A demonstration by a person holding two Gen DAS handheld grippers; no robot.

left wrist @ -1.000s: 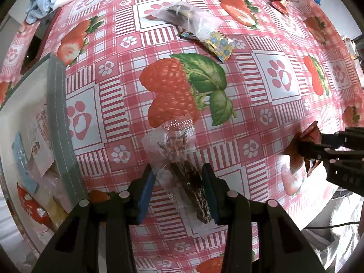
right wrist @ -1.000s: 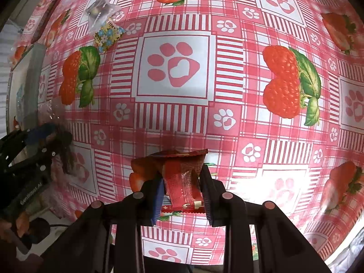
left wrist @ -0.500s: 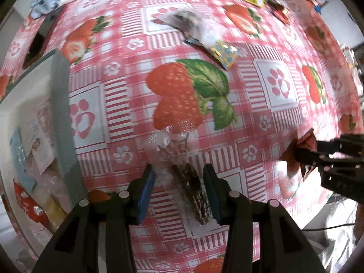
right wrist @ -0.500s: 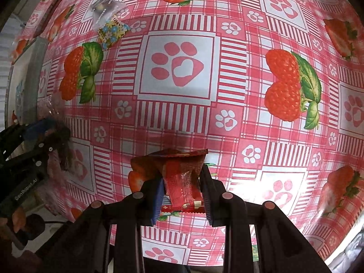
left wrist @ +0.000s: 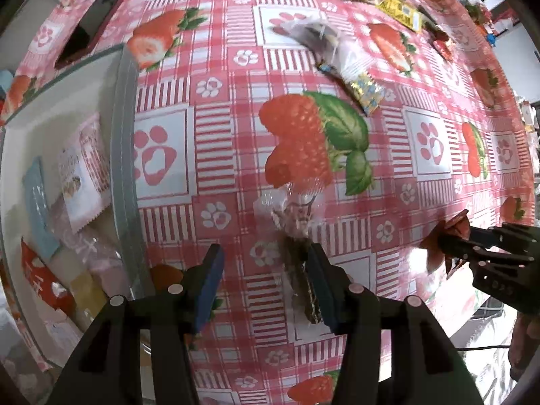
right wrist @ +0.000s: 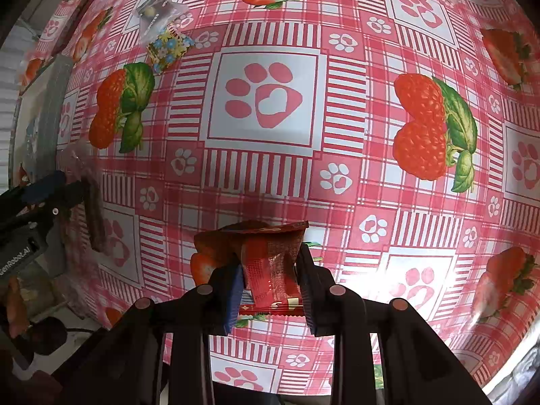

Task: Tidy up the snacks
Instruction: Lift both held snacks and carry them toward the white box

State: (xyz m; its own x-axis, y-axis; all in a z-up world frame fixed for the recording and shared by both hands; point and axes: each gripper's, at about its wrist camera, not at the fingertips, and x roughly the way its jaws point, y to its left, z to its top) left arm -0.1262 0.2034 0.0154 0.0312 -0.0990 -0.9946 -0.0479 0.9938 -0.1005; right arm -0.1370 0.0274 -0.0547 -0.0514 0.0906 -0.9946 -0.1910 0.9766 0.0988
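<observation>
Both fisheye cameras look steeply down on the desk (left wrist: 216, 125) from just behind their own claws. The left view takes in the bin (left wrist: 123, 155) at the desk's left edge; both share the flowered packet (left wrist: 366, 89) and show the opposite claw.

The left gripper (right wrist: 40, 199) body bears white lettering ending "enRobot.AI"; other print is illegible

The bench (left wrist: 216, 155) wears a glossy red-and-white checked cloth (right wrist: 344, 182) printed with strawberries and paw prints — light glares bright off it near the near edge. Beyond the far right corner a pale wall (left wrist: 519, 44) shows — past the left edge, pale floor.
</observation>
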